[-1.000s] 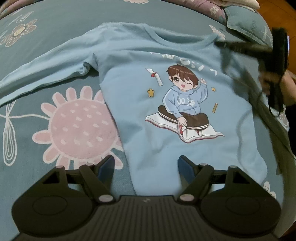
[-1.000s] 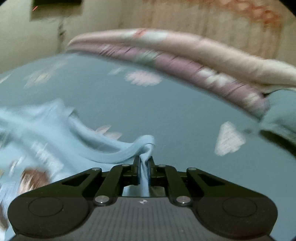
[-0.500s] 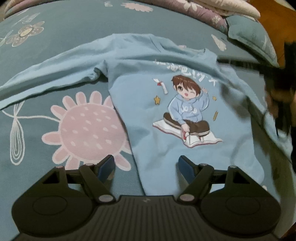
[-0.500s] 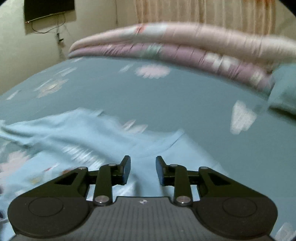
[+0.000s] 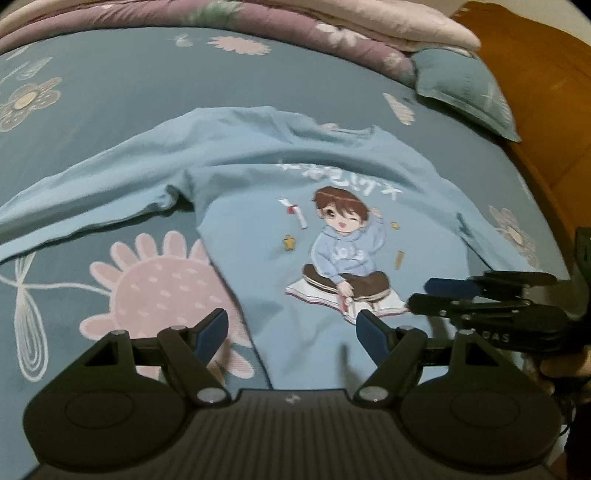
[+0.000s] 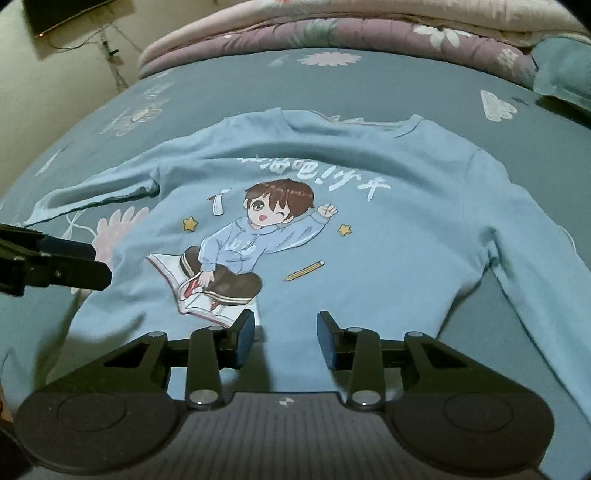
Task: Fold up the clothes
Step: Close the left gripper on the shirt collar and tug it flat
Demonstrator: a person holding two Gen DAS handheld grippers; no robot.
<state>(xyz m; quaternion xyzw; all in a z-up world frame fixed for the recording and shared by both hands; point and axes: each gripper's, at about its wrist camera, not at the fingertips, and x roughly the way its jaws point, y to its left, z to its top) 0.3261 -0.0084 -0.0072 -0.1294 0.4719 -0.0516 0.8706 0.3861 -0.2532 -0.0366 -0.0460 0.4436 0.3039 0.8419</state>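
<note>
Flat, shirt (image 6: 369, 236) front-up, collar toward quilts (image 6: 332, 33).

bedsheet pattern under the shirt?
Teal bedsheet with pink and white flower prints; clearest in the left wrist view.

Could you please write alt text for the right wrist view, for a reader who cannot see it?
A light blue long-sleeved shirt with a cartoon boy print lies spread face up on a teal floral bedsheet. The right gripper hovers over its lower part, opening, with nothing between its jaws. The left gripper reaches in from the left edge.
</note>
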